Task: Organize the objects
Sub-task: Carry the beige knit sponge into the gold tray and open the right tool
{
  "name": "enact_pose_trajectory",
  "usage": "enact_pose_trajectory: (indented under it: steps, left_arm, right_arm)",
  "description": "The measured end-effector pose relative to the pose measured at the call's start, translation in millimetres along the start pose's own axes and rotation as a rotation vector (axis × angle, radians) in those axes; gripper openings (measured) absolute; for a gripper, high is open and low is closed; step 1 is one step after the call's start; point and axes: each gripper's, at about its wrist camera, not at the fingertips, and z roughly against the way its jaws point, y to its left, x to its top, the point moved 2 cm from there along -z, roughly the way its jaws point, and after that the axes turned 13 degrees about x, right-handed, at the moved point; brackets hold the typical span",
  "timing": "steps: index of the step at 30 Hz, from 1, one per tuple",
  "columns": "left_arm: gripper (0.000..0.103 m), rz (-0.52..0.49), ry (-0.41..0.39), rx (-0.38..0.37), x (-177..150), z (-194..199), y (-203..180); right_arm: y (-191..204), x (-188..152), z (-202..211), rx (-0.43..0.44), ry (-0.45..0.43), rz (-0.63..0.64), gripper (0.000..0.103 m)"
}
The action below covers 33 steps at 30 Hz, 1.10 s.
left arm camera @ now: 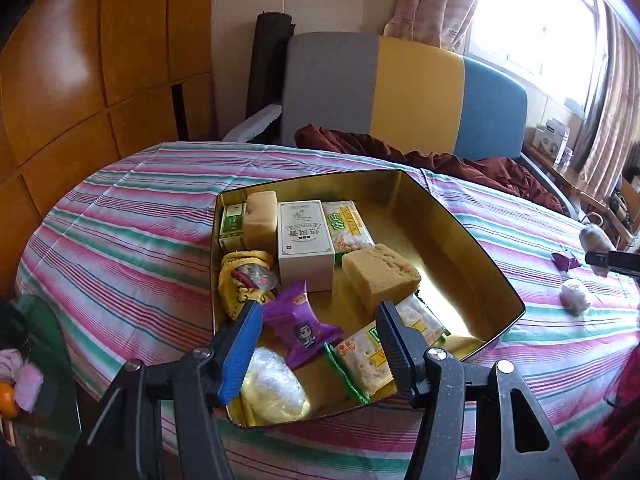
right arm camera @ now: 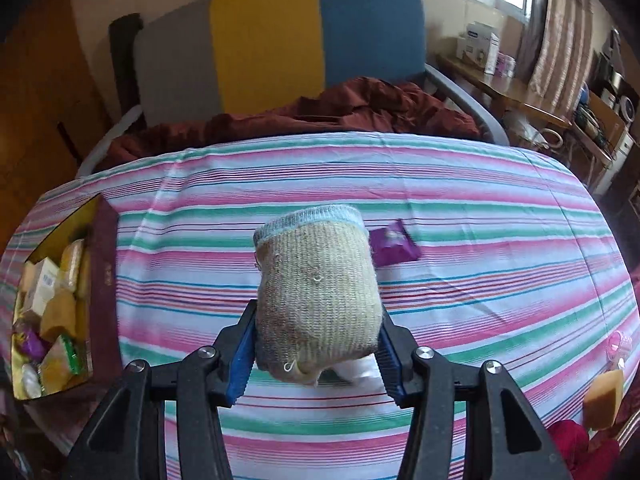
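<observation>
Striped cloth in pink, green and white covers the worktop (right arm camera: 440, 184), and on its left part stands a gold-coloured tin box (left arm camera: 472, 240) with the lid off. Inside the box I see a white carton (left arm camera: 306, 244) standing upright, a green carton (left arm camera: 231, 227) at the far left corner, two pale sponge-like blocks (left arm camera: 380, 276), green-edged cracker packets (left arm camera: 360, 360), a purple snack packet (left arm camera: 302, 330) and a clear wrapped bundle (left arm camera: 272, 388) at the near edge. The left gripper (left arm camera: 320, 344) hangs over the near side of the box; its fingers (left arm camera: 240, 344) stand apart and press on nothing, with the purple packet lying below the gap. The right gripper (right arm camera: 318, 354) is to the right of the box, above the cloth, and its fingers (right arm camera: 242, 364) are closed on the lower part of a beige knitted sock roll (right arm camera: 318, 292) with a light blue cuff on the far end. Just behind the roll lies another purple packet (right arm camera: 394, 246) on the cloth. Near the right edge of the worktop there is one more yellow sponge block (right arm camera: 604, 398).
</observation>
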Motion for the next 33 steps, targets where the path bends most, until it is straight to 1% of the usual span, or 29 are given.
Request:
enact_pose_trajectory:
  steps: [4,7,9,11,14,17,21,25,27,33]
  left_arm:
    - [0.06,0.011,0.016,-0.002,-3,-1,0]
    - [0.06,0.008,0.013,-0.003,-4,0,0]
    - [0.061,0.009,0.014,-0.001,-5,0,1]
    - [0.061,0.011,0.017,0.0,-6,-1,2]
    - [0.061,0.016,0.02,0.001,-7,-2,3]
    - [0.061,0.031,0.029,0.002,-8,-5,8]
    - [0.061,0.045,0.046,0.0,-11,-10,12]
    - [0.061,0.051,0.053,-0.008,-12,-13,14]
    - [0.061,0.054,0.05,-0.008,-12,-13,16]
    - [0.061,0.065,0.058,0.001,-12,-16,19]
  right_arm:
    - [68,-1,-2,0.118,0.007,0.124,0.053]
    - [120,-6,-8,0.199,0.031,0.217,0.053]
    - [149,-10,-15,0.241,0.053,0.266,0.053]
    - [172,-15,-23,0.272,0.078,0.304,0.053]
    - [197,-21,-35,0.291,0.113,0.346,0.053]
    - [213,-28,-47,0.288,0.152,0.377,0.053]
    - [226,-36,-66,0.27,0.214,0.407,0.053]
    - [228,-40,-89,0.23,0.272,0.391,0.055]
    - [226,-41,-91,0.238,0.274,0.377,0.055]
    - [221,-42,-79,0.25,0.254,0.371,0.055]
